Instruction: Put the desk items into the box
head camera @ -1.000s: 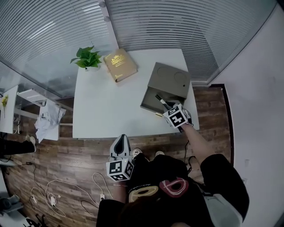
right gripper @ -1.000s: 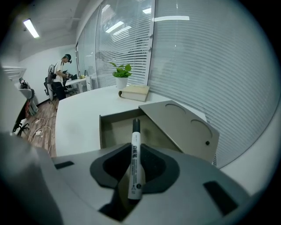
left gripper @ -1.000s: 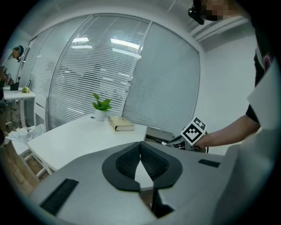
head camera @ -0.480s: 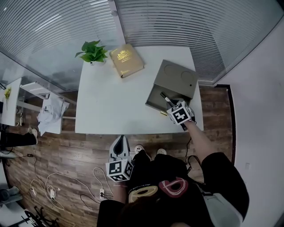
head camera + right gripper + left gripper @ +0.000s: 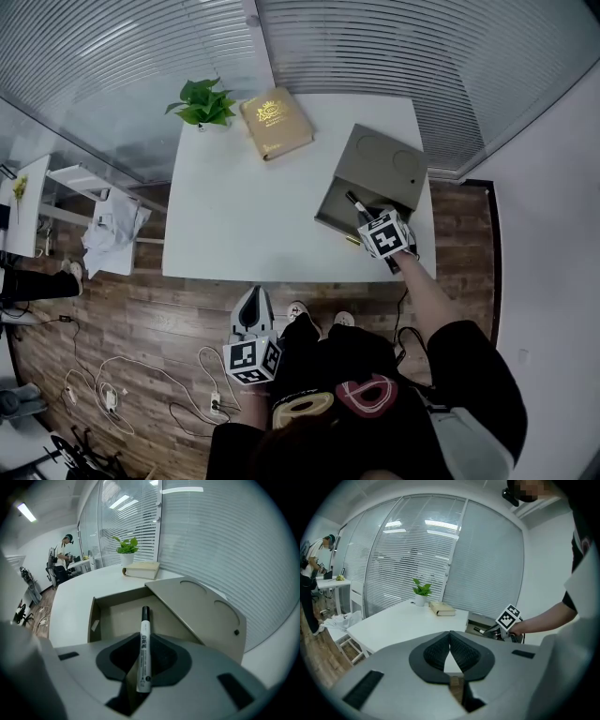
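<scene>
the right gripper is clamped on a marker at mid-barrel, with the dark tip pointing forward over the open box at the right side of the table. the marker is judged light, rigid and smooth. it may pivot or slip if pinched near an end, so a mid-barrel hold suits it. the left gripper has its jaws together on nothing, short of the near table edge. a book — likely heavier and flat — lies beside the plant.

White tabletop: potted plant at far left, tan book just right of it, open box at right. Right hand-held gripper holds a marker over the box. Left hand-held gripper is near, over the wooden floor.
</scene>
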Demonstrator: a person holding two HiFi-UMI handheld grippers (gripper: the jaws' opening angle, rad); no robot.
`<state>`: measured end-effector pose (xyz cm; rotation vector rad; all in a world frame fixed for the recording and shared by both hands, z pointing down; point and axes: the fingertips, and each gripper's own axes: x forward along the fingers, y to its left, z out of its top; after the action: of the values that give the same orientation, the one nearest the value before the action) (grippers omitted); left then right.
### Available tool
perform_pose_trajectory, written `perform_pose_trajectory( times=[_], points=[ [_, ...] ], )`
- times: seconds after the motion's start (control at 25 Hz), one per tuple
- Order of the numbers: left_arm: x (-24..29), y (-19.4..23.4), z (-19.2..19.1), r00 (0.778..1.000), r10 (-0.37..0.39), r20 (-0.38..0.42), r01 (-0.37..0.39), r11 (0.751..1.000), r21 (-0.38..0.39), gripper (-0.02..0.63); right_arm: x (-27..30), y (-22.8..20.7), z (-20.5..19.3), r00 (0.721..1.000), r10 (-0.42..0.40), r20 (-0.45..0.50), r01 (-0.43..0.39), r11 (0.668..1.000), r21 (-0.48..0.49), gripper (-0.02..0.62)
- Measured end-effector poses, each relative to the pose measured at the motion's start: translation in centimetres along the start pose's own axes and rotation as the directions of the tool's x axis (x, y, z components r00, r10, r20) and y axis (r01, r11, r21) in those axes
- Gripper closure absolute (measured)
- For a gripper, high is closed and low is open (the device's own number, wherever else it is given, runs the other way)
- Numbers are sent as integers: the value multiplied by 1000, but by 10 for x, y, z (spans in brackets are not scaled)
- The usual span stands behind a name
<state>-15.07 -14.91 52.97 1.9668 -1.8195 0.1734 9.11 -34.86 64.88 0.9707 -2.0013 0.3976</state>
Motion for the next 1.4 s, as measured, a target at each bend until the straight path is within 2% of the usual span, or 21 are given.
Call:
perform_pose_trajectory(
  times=[0.24,0.48,0.64,0.72,0.8,0.84,1.08,1.4],
  points=[
    [3,0,3,1000,6,11,-6,1000,-5,589,6,-1,-1,1000,9,-10,-9,1000,-8,518],
    [5,-5,4,1000,-8,12,9,1000,-10,589,8,-1,-2,998,40,-38,-39,998,46,515],
    [5,-6,2,1000,-12,9,12,1000,-19,589,10,-2,-3,999,35,-39,-34,998,45,514],
    [5,-6,4,1000,-12,13,12,1000,-25,589,9,-3,-1,999,34,-30,-32,998,48,511],
    [4,-6,5,1000,-13,16,13,1000,-25,589,8,-1,0,999,48,-19,-47,997,68,457],
    [4,-6,5,1000,-13,17,13,1000,-25,589,7,0,1,998,55,-16,-54,995,78,449],
    [-1,-7,1,1000,-17,12,18,1000,-22,589,1,0,2,999,49,11,-50,994,94,427],
    [-2,-9,3,999,-34,24,34,999,-19,589,-29,-1,21,990,39,132,-58,988,142,410]
  ],
)
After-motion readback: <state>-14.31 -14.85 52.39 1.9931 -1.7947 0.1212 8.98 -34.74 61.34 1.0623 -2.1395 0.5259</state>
